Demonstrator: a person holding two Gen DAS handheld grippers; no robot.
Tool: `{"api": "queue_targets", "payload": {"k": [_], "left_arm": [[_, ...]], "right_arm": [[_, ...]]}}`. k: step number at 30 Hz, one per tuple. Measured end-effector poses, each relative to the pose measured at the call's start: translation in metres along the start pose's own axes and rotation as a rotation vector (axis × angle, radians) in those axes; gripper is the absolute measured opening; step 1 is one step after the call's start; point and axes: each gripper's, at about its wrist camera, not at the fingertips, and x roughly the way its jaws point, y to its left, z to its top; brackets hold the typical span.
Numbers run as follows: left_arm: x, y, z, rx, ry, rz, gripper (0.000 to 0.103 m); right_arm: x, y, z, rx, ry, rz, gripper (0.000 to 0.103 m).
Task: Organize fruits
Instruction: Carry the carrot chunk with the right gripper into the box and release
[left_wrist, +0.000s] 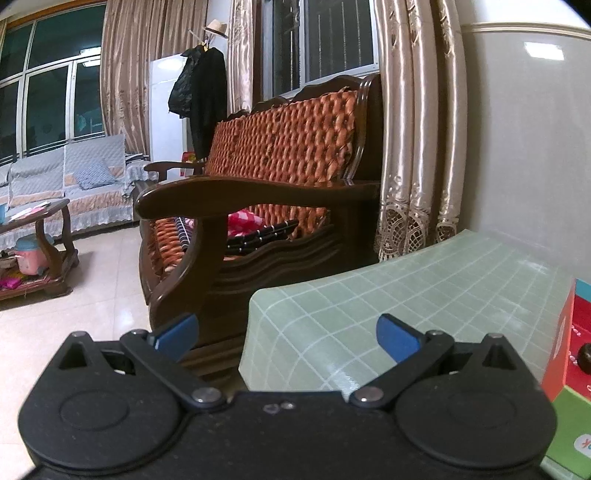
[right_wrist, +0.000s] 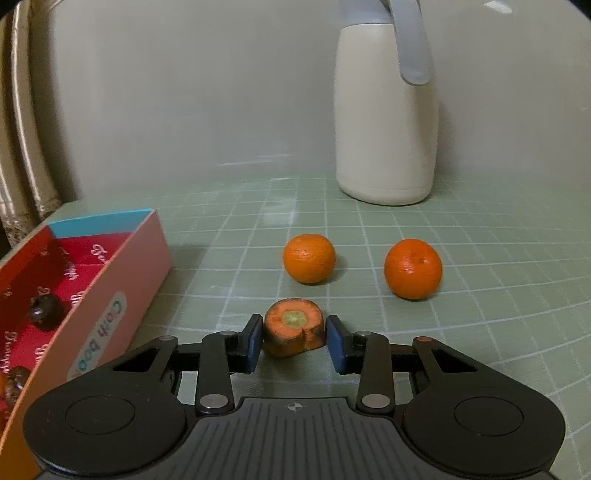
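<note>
In the right wrist view my right gripper (right_wrist: 294, 341) is closed around a cut carrot piece (right_wrist: 293, 326); its blue pads (right_wrist: 255, 341) touch or nearly touch both sides, low over the green grid mat (right_wrist: 480, 332). Two oranges lie beyond it, one in the middle (right_wrist: 309, 258) and one to the right (right_wrist: 413, 268). A pink and red cardboard box (right_wrist: 110, 280) stands at the left with dark round fruits (right_wrist: 46, 310) inside. In the left wrist view my left gripper (left_wrist: 286, 338) is open and empty at the mat's left corner; the box (left_wrist: 570, 343) shows at the right edge.
A white thermos jug (right_wrist: 384, 110) stands at the back of the mat against the wall. Left of the table stand a wooden armchair (left_wrist: 258, 199) and curtains (left_wrist: 417, 129). The mat's edge (left_wrist: 255, 314) drops off toward the tiled floor.
</note>
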Motion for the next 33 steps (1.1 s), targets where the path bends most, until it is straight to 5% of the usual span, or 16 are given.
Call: {"api": "queue_targets", "payload": {"k": [5,9,14,22,23,24,26,33], "left_arm": [[0.001,0.003,0.000,-0.007,0.006,0.010,0.097],[0.005,0.006,0.000,-0.020,0.028,0.016,0.097],[0.005,0.005,-0.001,-0.013,0.032,0.017,0.097],[0.003,0.001,-0.003,-0.002,0.029,0.013,0.097],[0.003,0.001,-0.003,-0.002,0.030,0.013,0.097],[0.003,0.001,-0.003,-0.003,0.031,0.013,0.097],[0.003,0.001,-0.003,-0.006,0.032,0.014,0.097],[0.002,0.000,-0.002,-0.006,0.032,0.011,0.097]], "right_arm": [[-0.017,0.005,-0.001,0.004,-0.094,0.088,0.037],[-0.042,0.013,-0.002,-0.014,-0.219,0.269,0.037],[-0.058,0.026,-0.006,-0.052,-0.257,0.494,0.037],[-0.055,0.050,-0.011,-0.146,-0.215,0.557,0.038],[-0.055,0.052,-0.013,-0.160,-0.216,0.552,0.050],[-0.054,0.054,-0.012,-0.165,-0.227,0.537,0.075],[-0.063,0.055,-0.018,-0.136,-0.302,0.505,0.101],[-0.066,0.037,-0.014,-0.036,-0.373,0.424,0.101]]}}
